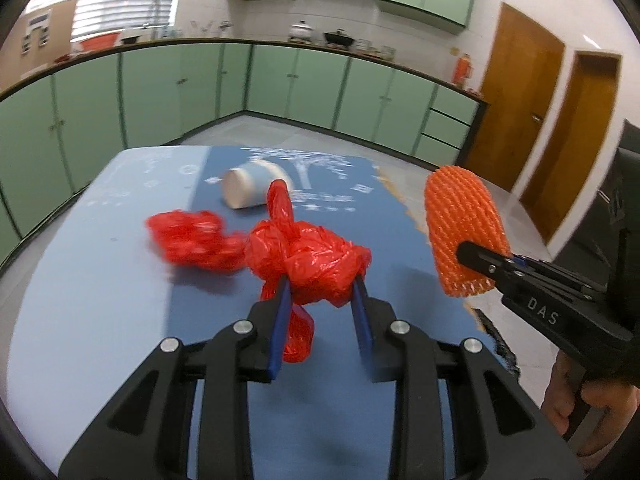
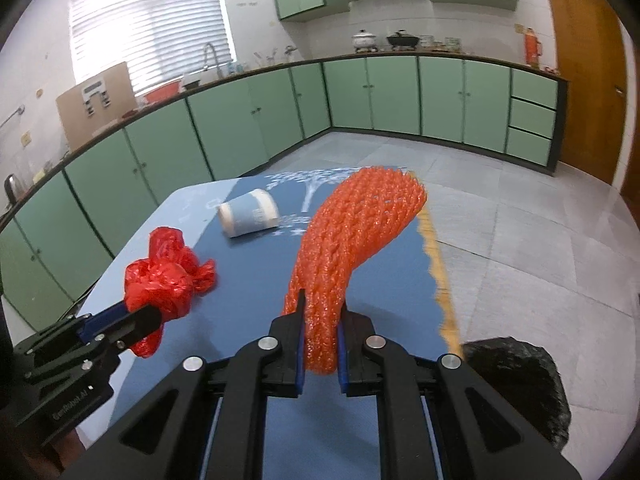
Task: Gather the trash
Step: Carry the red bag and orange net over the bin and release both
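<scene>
My left gripper (image 1: 322,282) is shut on a crumpled red plastic bag (image 1: 308,268), held just above the blue table (image 1: 100,260); a loose part of the bag trails to the left. My right gripper (image 2: 320,320) is shut on an orange foam net sleeve (image 2: 348,236) that stands up and curves away from the jaws. In the left wrist view, the right gripper (image 1: 466,252) and the net (image 1: 460,224) are at the right. The right wrist view shows the left gripper (image 2: 148,314) with the bag (image 2: 164,280) at the left. A blue-and-white paper cup (image 1: 252,186) (image 2: 248,212) lies on its side farther back.
A black bag (image 2: 516,384) sits low beside the table's right edge. A hand (image 1: 592,396) holds the right gripper's handle. Green kitchen cabinets (image 2: 280,108) run along the walls beyond a tiled floor (image 2: 520,220), and wooden doors (image 1: 516,92) stand at the right.
</scene>
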`<state>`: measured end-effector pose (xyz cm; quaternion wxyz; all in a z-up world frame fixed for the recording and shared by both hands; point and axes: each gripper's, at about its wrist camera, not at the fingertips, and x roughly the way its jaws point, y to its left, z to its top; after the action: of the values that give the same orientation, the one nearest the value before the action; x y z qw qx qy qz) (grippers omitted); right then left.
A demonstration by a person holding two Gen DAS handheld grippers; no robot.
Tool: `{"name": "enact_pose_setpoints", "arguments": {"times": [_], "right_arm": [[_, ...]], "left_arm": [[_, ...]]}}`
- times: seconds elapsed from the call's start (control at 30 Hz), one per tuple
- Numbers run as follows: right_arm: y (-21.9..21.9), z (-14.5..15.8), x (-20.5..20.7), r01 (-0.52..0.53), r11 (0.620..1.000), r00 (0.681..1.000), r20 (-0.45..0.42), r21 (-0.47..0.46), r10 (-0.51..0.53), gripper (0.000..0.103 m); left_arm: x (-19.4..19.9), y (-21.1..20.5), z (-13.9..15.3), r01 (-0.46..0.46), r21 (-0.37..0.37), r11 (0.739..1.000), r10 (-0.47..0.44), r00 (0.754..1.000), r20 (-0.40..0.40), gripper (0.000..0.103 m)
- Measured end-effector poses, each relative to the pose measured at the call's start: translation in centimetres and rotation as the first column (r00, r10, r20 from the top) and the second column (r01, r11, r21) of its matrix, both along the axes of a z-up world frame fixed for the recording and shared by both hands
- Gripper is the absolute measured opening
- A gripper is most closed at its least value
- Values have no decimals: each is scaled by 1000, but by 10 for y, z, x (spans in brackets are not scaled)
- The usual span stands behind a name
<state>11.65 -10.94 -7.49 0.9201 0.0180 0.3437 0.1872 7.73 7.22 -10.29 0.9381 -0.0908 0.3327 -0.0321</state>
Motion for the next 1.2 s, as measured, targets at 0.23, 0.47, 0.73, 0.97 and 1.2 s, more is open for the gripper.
{"name": "enact_pose_setpoints", "arguments": {"times": [0.23, 0.47, 0.73, 0.97, 1.2], "right_arm": [[-63, -1, -4, 127, 992, 992, -4, -1, -127, 12], [-135, -10, -14, 286, 958, 958, -21, -8, -286, 12], [-212, -30, -30, 439, 897, 896, -49, -41, -441, 12], [-249, -53, -37, 505, 861, 857, -90, -54, -508, 12], [-266, -70, -35, 523, 850, 840, -130, -65, -527, 12]], "left_arm": [[15, -58, -2, 159, -10, 987, -159, 987, 2, 28], [30, -126, -12, 309, -8, 951, -309, 951, -1, 28], [48, -195, -27, 445, 5, 896, -445, 895, -20, 28], [60, -240, -47, 518, -10, 855, -518, 853, -72, 30], [61, -259, -64, 547, -4, 837, -543, 830, -128, 50]]}}
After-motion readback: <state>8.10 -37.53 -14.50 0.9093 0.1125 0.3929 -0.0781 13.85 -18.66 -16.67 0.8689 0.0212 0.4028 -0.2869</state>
